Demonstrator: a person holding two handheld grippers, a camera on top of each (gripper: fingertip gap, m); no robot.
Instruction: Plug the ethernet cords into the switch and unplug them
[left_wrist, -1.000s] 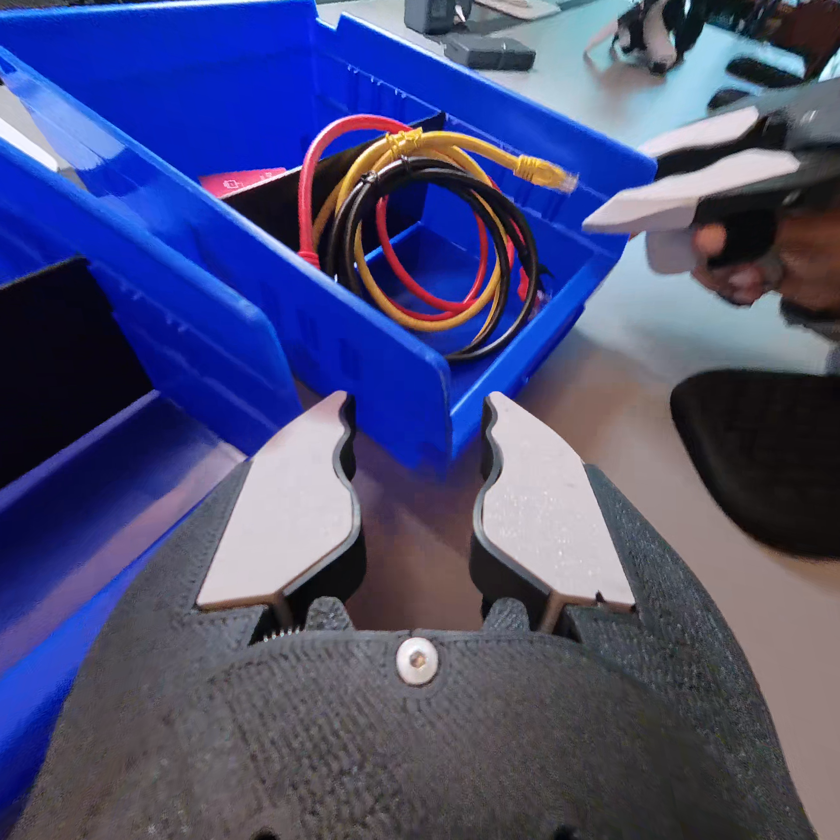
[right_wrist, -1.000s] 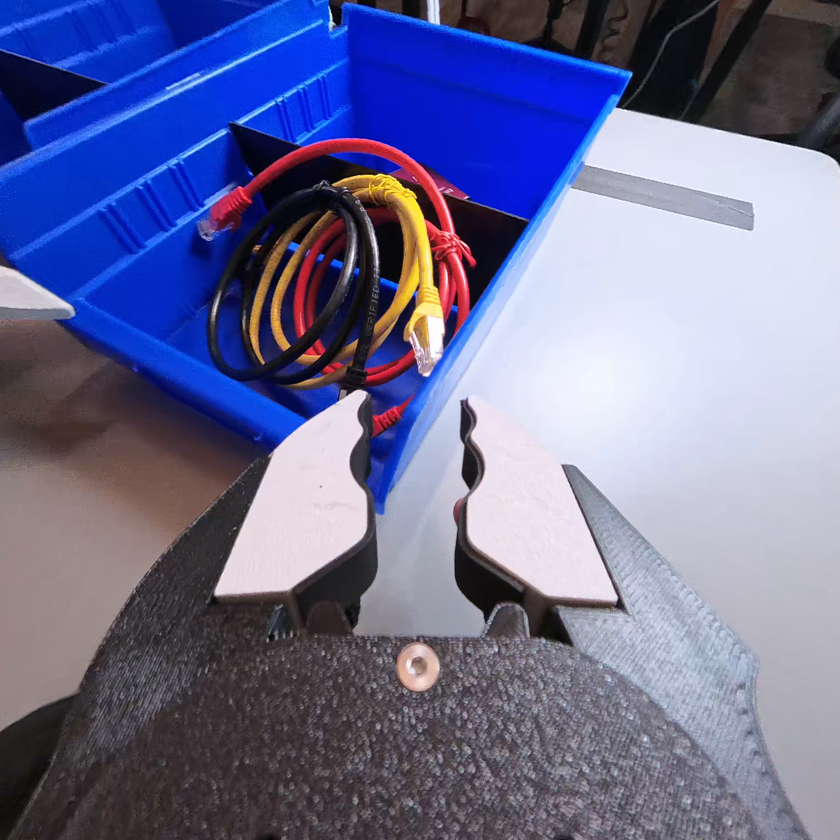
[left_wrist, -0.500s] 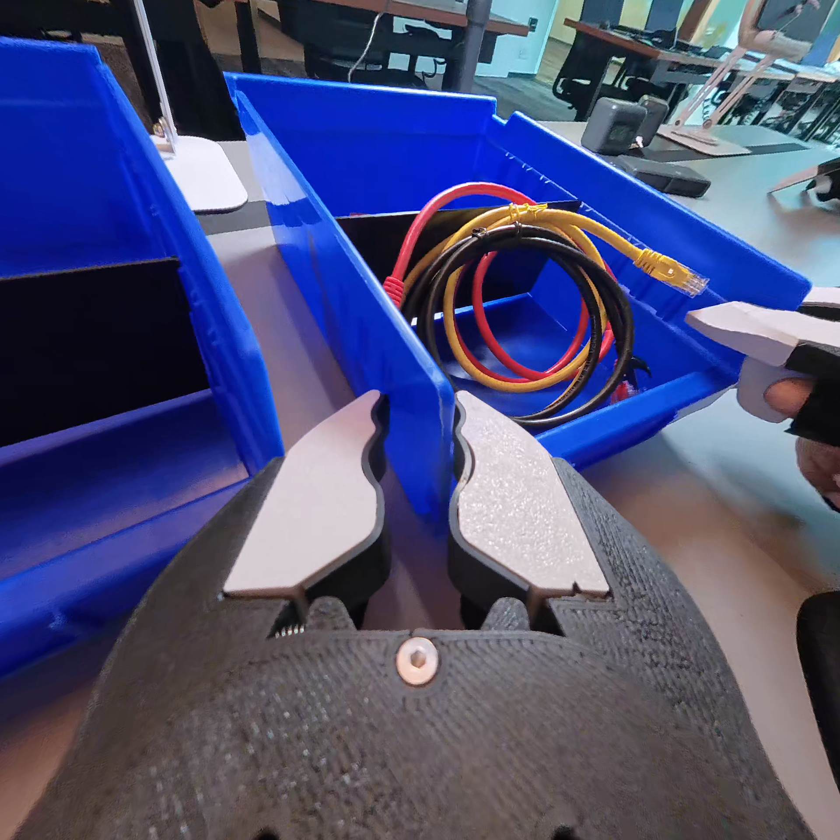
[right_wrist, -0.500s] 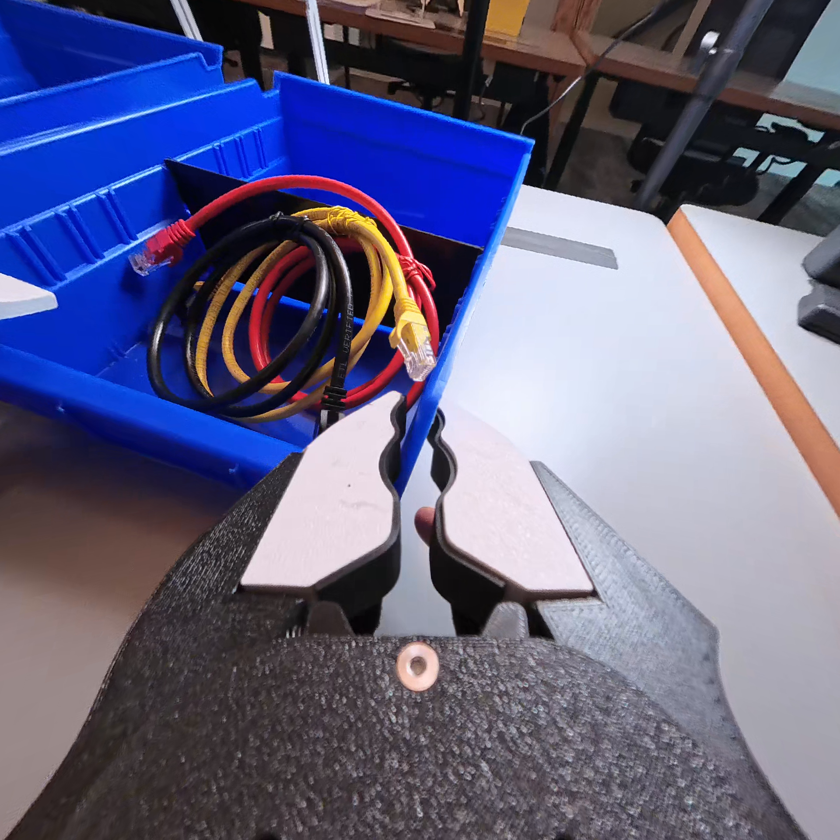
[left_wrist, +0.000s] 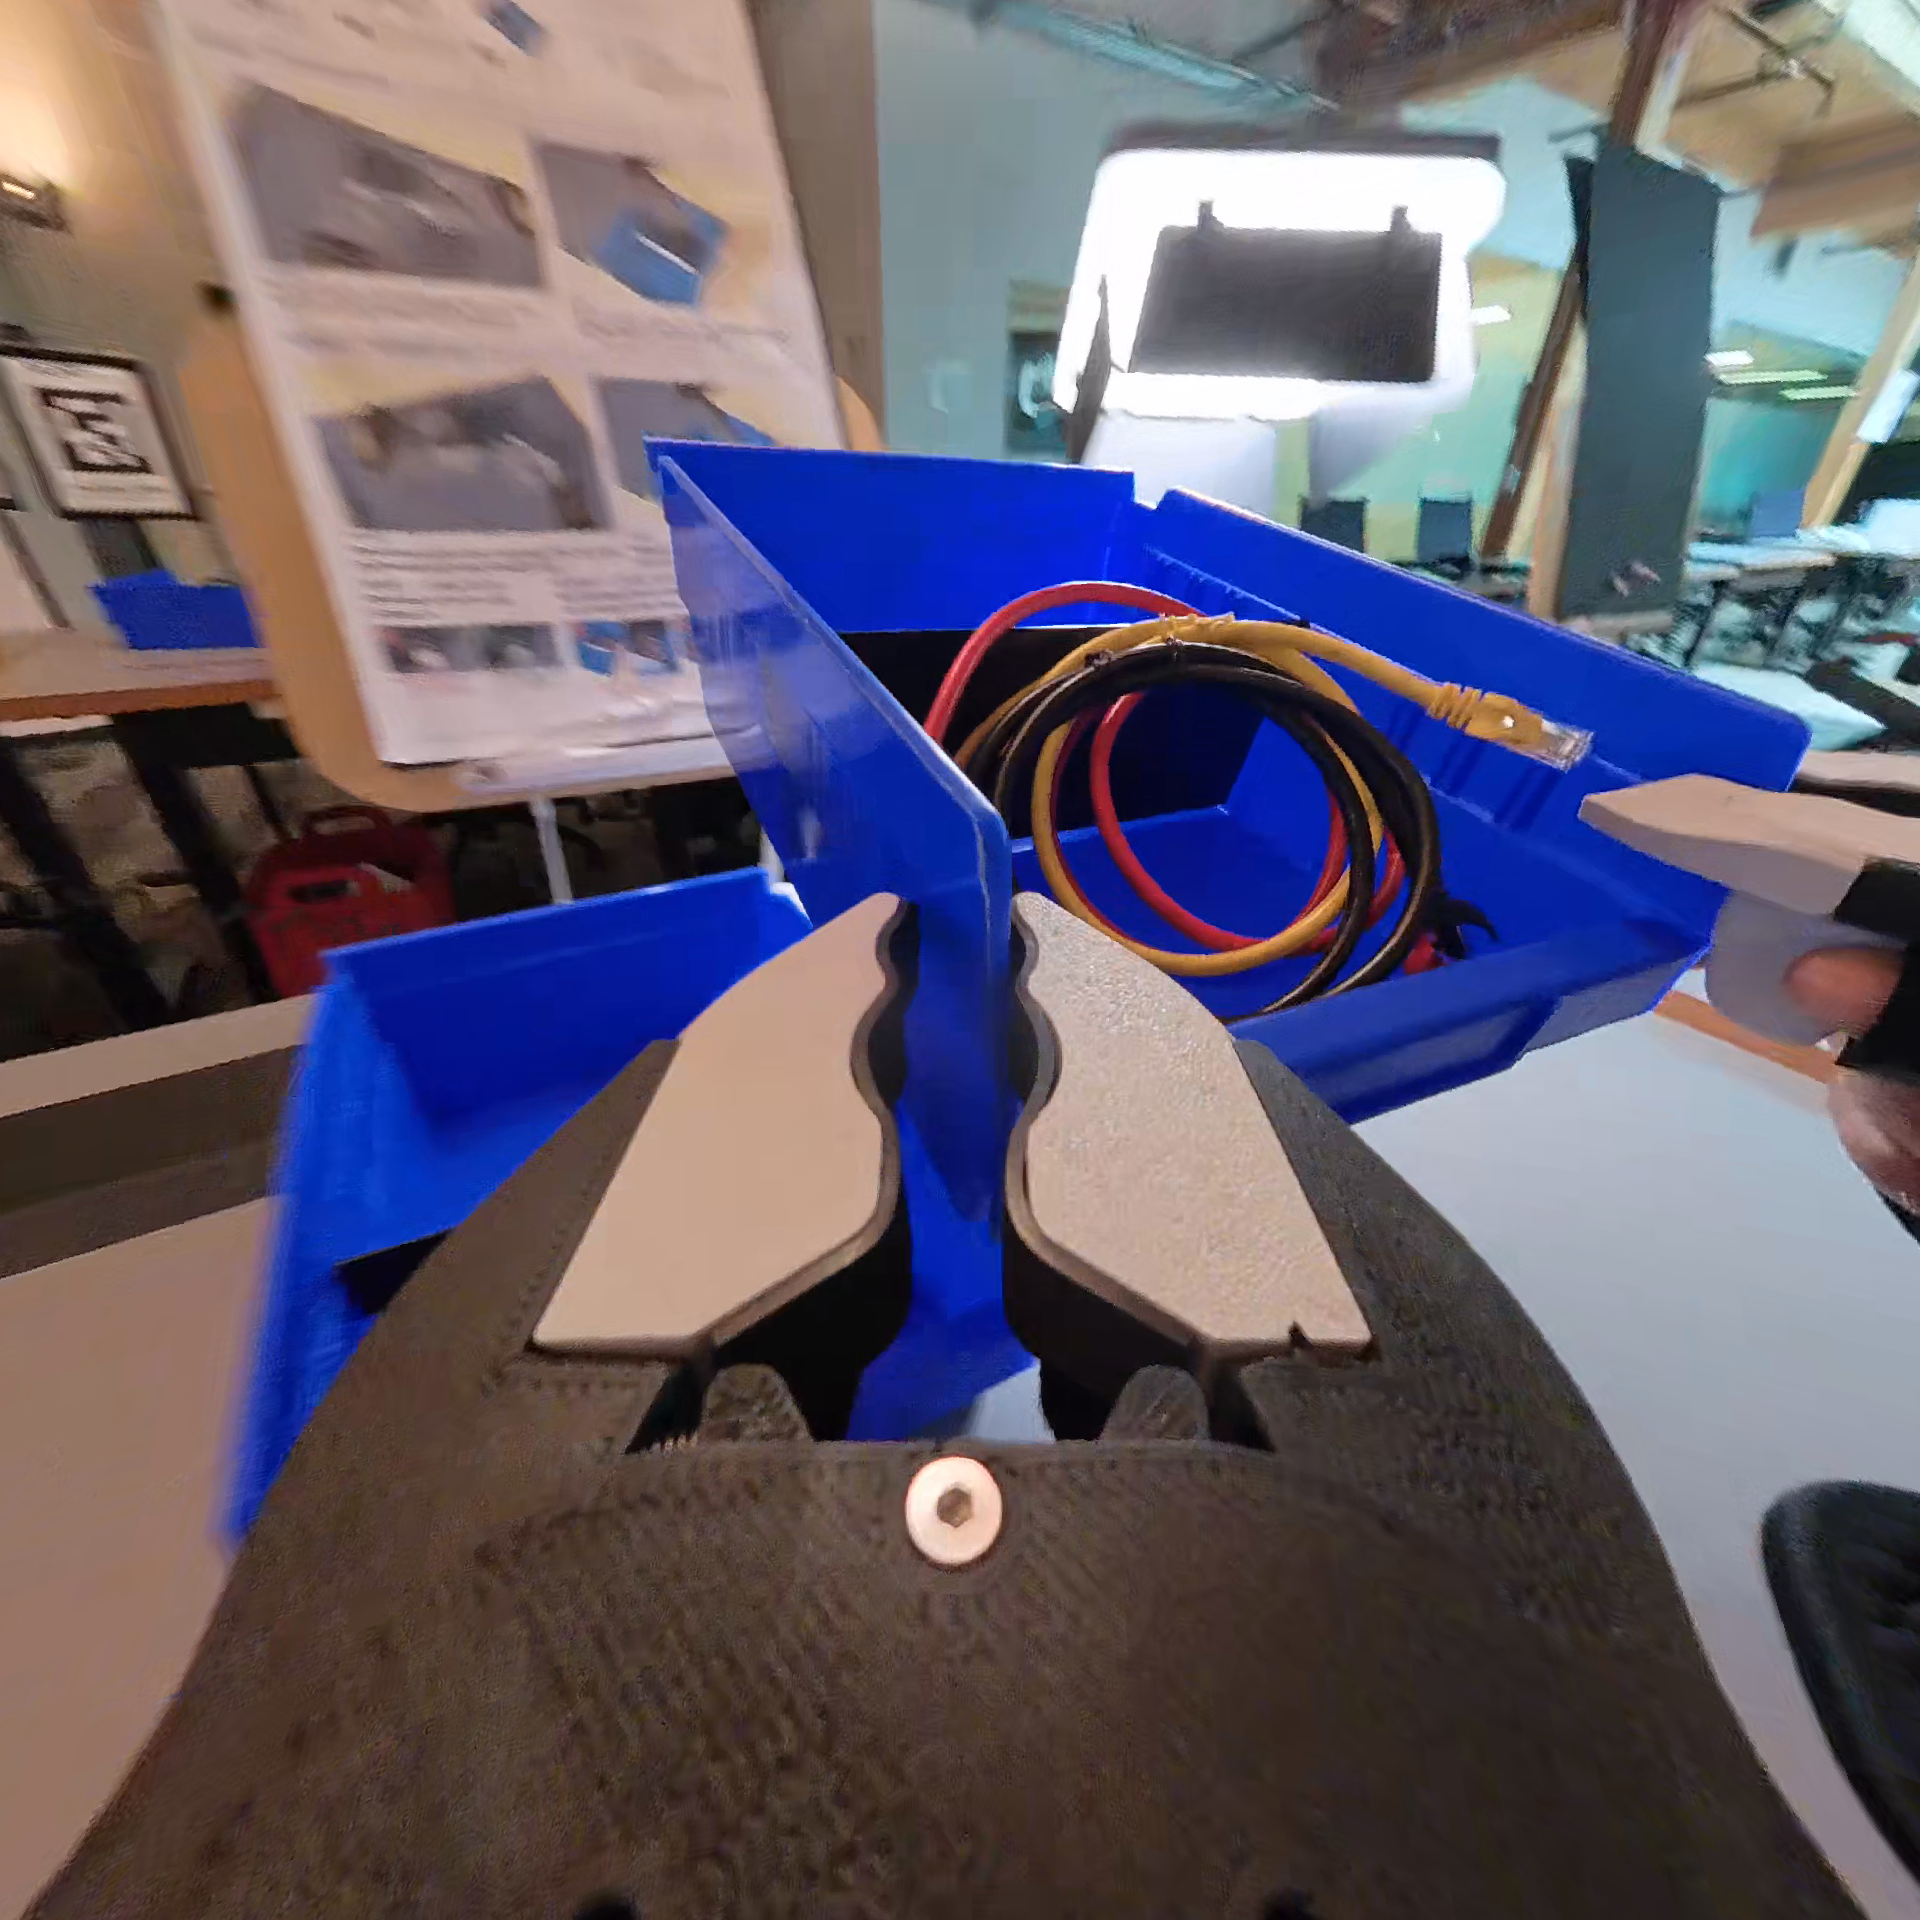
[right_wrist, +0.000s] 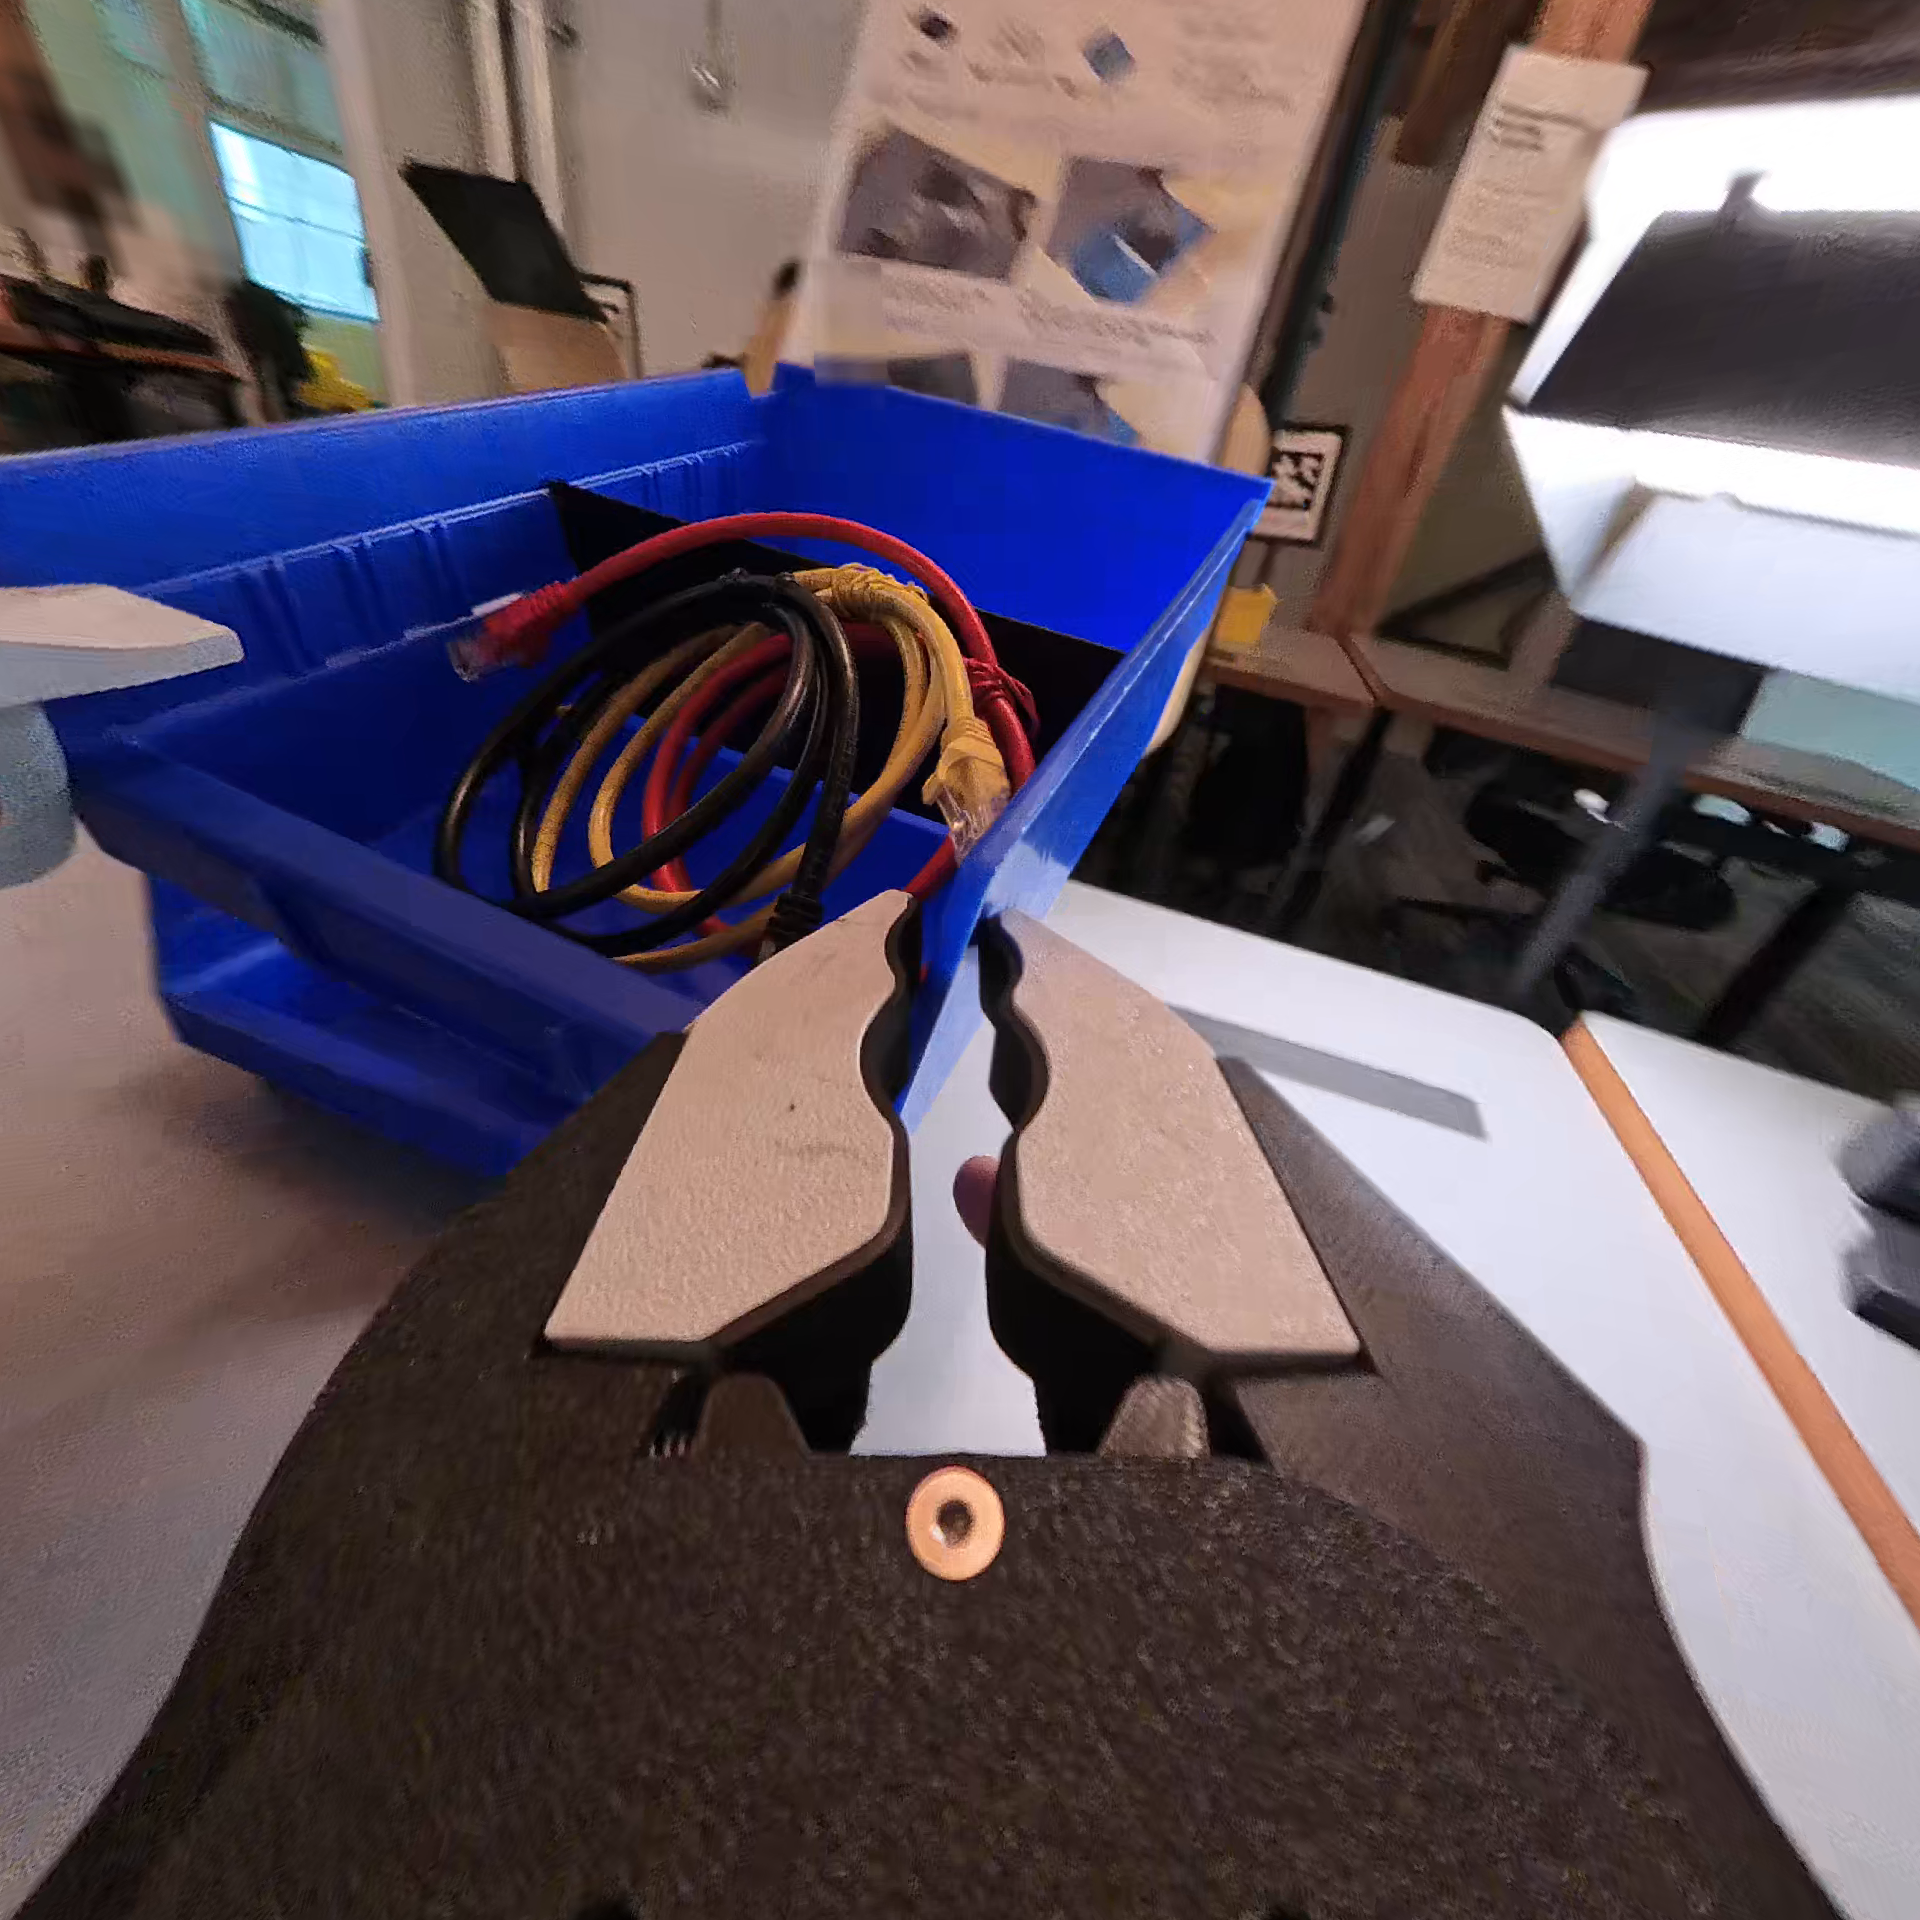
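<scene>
A blue bin (left_wrist: 883, 748) holds coiled ethernet cords: yellow (left_wrist: 1496, 717), black (left_wrist: 1397, 831) and red (left_wrist: 1107, 769). My left gripper (left_wrist: 956, 920) is shut on the bin's left side wall. My right gripper (right_wrist: 951, 920) is shut on the right side wall (right_wrist: 1091, 748) of the same bin. The bin looks raised off the grey table (right_wrist: 1403, 1247) and tilted. In the right wrist view the cords lie in the front compartment: red plug (right_wrist: 520, 623), yellow plug (right_wrist: 966, 774), black coil (right_wrist: 816, 727). A black divider (right_wrist: 1039, 644) stands behind them. No switch shows.
A second blue bin (left_wrist: 520, 997) stands left of the held one. A poster board (left_wrist: 499, 364) on a stand is behind. The other gripper shows at the edge of each view: (left_wrist: 1745, 842), (right_wrist: 104, 634). Desks and chairs fill the room beyond.
Both grippers closed on the bin's side walls. The bin then rose from the table, and both views now look up toward the room.
</scene>
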